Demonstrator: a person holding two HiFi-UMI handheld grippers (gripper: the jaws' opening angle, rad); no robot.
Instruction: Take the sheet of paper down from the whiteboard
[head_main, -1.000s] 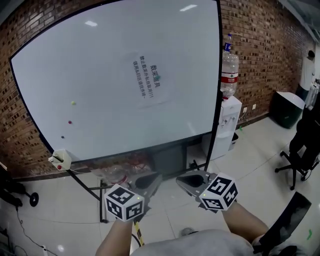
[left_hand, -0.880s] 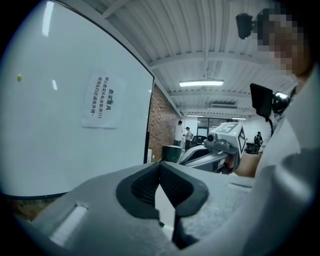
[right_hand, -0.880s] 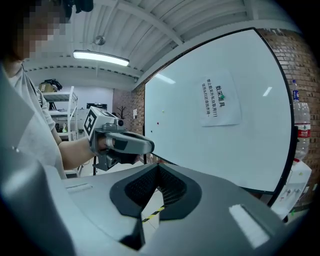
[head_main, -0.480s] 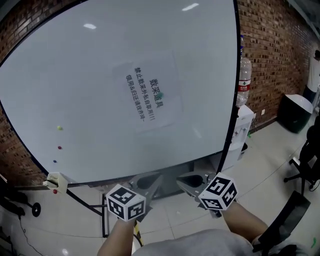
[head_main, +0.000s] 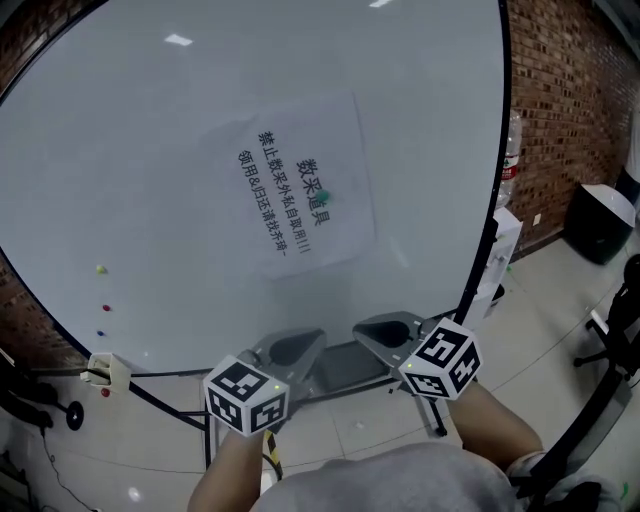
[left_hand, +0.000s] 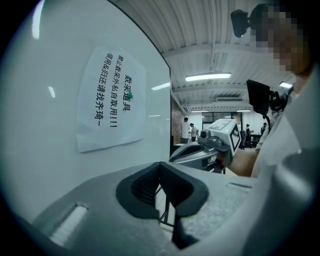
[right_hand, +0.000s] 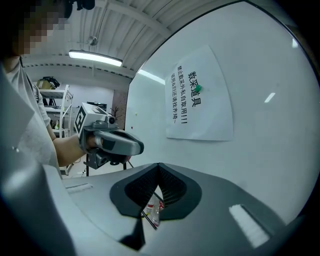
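White sheet of paper hangs long-side upright (slightly tilted); left tongs and right tongs closed, empty.

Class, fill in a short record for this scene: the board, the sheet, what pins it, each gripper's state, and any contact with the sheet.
Board: whiteboard, brick wall behind it
Sheet: sheet of paper with printed text, still up on the board
Pinned by: green magnet near its middle
Left: left gripper, fingers shut, empty
Right: right gripper, fingers shut, empty
Contact: none; both grippers show below the sheet in the head view
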